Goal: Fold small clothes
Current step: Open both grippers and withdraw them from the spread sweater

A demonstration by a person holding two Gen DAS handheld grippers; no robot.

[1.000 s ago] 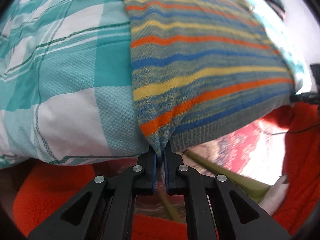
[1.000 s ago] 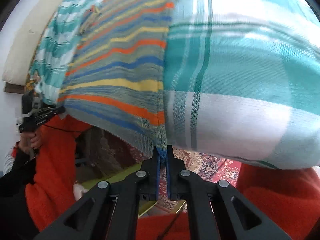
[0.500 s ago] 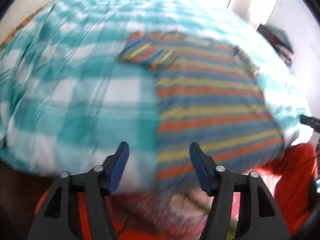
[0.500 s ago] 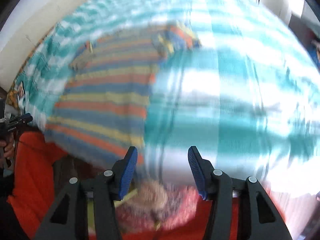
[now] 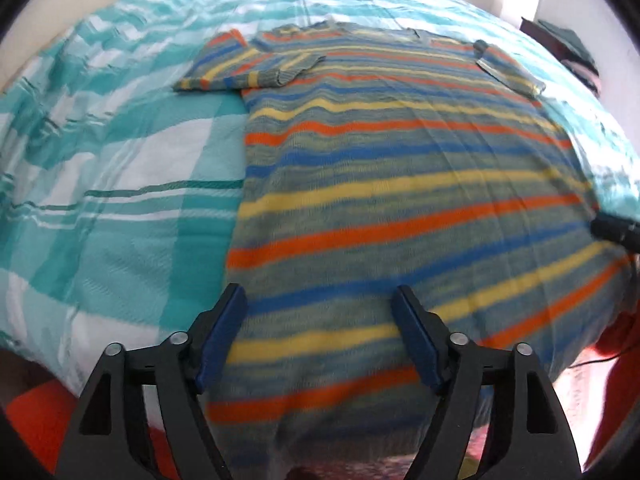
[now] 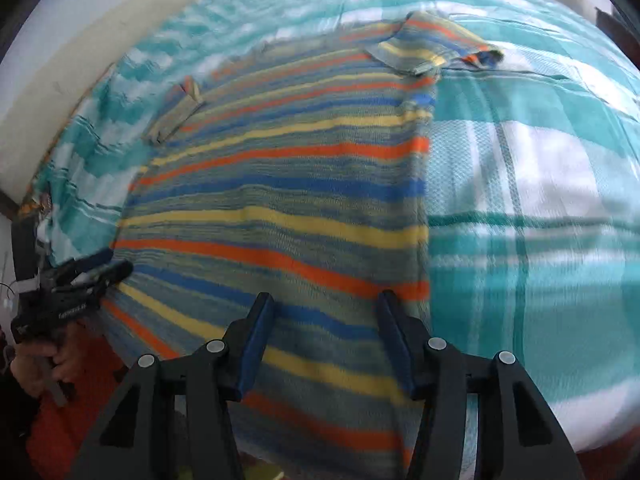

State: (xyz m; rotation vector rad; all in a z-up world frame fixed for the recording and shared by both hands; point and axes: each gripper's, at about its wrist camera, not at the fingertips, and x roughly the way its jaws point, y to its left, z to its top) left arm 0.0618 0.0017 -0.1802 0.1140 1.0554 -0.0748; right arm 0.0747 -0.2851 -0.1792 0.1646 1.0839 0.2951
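teal checked bedspread [image 5: 120,168], white wall [image 6: 80,12]

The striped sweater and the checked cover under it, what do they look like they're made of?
The striped sweater looks like soft knitted yarn, matte and slightly fuzzy, with visible knit ridges; wool or acrylic can't be told. The checked cover seems a thin woven cloth, probably cotton, matte, showing a fine waffle-like weave and soft creases.
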